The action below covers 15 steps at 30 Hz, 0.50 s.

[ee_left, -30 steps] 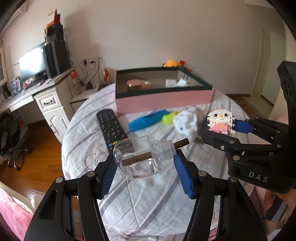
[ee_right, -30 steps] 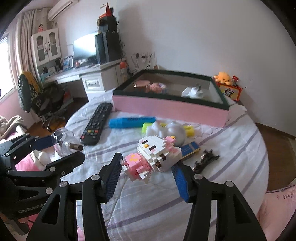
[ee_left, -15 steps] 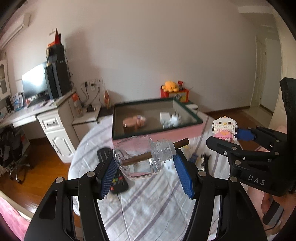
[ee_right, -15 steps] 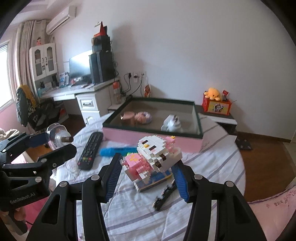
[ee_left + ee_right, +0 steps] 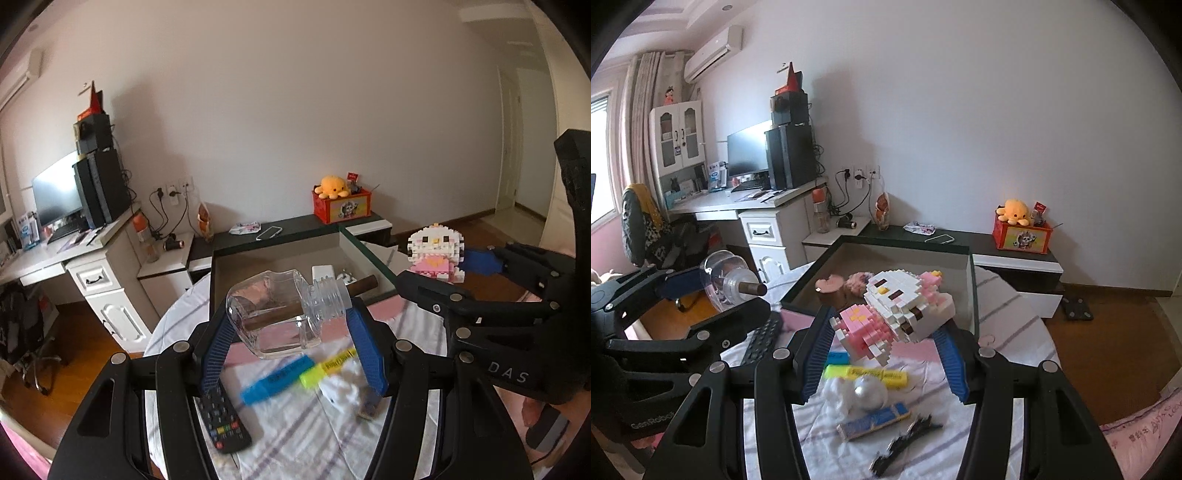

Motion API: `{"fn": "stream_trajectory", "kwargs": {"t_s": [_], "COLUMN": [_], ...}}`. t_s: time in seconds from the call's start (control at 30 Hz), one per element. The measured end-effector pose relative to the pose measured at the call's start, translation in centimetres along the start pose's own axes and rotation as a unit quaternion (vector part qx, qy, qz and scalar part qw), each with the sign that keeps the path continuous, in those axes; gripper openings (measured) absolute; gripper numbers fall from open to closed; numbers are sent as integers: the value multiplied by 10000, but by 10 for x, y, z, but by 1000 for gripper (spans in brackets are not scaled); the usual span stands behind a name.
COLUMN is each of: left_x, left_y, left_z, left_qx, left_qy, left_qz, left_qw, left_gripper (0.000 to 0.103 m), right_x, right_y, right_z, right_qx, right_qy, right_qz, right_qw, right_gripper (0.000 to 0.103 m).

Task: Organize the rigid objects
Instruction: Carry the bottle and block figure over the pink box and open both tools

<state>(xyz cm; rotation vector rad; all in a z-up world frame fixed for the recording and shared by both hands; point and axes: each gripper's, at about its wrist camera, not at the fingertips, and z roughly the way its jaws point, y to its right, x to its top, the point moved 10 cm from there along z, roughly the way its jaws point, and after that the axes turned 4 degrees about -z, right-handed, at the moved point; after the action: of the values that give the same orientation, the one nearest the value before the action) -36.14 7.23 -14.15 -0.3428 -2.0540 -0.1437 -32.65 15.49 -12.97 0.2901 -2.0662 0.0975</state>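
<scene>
My left gripper (image 5: 291, 332) is shut on a clear glass bottle (image 5: 280, 314) with a brown stick through its neck, held high above the table. My right gripper (image 5: 882, 343) is shut on a white and pink block-built cat figure (image 5: 897, 310), also held high. Each shows in the other's view: the bottle (image 5: 727, 282) at the left, the cat figure (image 5: 437, 253) at the right. The pink box with a dark green rim (image 5: 373, 254) lies ahead and below; it holds a round pink thing (image 5: 831, 286) and a white thing (image 5: 323, 273).
On the striped tablecloth (image 5: 295, 424) lie a black remote (image 5: 223, 424), a blue marker (image 5: 275, 378), a yellow marker (image 5: 868, 373), a white fluffy toy with a silver ball (image 5: 866, 393), a blue bar (image 5: 875, 422) and a black clip (image 5: 905, 441). A desk (image 5: 746, 206) stands at the left.
Both grippers rose and moved forward toward the box with their objects still held. The table things now sit lower in both views.
</scene>
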Motion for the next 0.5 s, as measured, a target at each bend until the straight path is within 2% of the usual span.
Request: {"fn": "stream_trajectory", "kwargs": {"t_s": [0.27,0.5], "left_x": [27,47], "left_y": [-8,-17], "left_z": [59,123], "left_qx": [20,-25], "left_qy": [-229,-567], "left_qz": [152,259], "left_qw": [9996,9980], "left_gripper": [62,62], "right_x": [22,37], "right_y": [21,41], "right_z": [52,113], "right_qx": [-76,26], "right_qy": [-204,-592], "right_qz": [-86,-142], "right_qw": [9997,9981], "right_gripper": [55,55]}}
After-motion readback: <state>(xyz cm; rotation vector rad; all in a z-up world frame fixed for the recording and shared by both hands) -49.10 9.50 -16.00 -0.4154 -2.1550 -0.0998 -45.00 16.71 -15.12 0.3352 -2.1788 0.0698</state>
